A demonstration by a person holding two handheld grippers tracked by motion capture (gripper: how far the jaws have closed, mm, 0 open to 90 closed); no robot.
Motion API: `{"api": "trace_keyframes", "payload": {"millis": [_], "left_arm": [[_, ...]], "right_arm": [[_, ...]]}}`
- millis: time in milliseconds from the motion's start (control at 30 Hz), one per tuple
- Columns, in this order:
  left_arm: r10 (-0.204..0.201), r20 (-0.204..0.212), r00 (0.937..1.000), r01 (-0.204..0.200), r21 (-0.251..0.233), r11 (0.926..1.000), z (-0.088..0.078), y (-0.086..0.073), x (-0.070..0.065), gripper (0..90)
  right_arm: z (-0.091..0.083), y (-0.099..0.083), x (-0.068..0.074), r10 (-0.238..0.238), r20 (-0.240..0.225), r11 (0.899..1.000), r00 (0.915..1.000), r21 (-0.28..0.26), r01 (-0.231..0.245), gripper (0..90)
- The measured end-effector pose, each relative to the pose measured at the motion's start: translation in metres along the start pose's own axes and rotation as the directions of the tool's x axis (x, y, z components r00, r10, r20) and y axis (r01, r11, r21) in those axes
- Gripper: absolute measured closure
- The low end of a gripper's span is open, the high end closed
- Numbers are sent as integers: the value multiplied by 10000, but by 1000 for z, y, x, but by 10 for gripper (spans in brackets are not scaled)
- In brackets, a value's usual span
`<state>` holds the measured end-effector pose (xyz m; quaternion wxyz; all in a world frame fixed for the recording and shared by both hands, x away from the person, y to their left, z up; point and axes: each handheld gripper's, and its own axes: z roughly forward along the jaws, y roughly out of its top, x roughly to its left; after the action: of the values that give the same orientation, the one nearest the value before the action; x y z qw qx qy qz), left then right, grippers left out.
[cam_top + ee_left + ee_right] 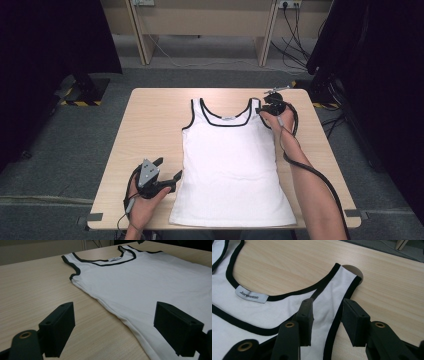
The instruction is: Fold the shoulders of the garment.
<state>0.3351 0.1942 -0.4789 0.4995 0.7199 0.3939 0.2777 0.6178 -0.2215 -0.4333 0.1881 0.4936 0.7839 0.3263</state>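
Nearest the high camera are your forearms coming up from the bottom edge, so starting there: your left gripper (168, 169) sits near the front left corner of the table (150, 125), just beside the left side seam of the top (230, 165), down by the hem. Its jaws are spread wide with nothing in them; in the left gripper view they straddle that seam, one over bare wood, the other over white cloth, and neither looks to be pressing on it. The top itself lies flat and face up in the middle of the table, hem toward you, neckline toward the far edge, black trim round the neck and armholes, with a small label (251, 295) inside the back of the neck. Your right gripper (260, 111) is way up at the far right, at the top's right strap (337, 287). In the right gripper view its jaws sit either side of that strap, partly closed around it, but the pads aren't squeezing it, so it's not gripped yet. A round hole (354, 271) in the tabletop peeks out behind the strap's end.
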Motion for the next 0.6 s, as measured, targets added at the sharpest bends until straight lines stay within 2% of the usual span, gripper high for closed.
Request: {"api": "trace_keyframes", "payload": {"millis": [100, 600], "left_arm": [[-11, 5, 10000, 11, -20, 10000, 0, 0, 0, 165], [86, -34, 10000, -86, -2, 10000, 0, 0, -1, 165]], "right_arm": [[3, 1, -2, 149, 14, 9999, 9999, 43, -149, 618], [15, 0, -4, 289, 112, 9990, 9995, 330, -292, 619]]}}
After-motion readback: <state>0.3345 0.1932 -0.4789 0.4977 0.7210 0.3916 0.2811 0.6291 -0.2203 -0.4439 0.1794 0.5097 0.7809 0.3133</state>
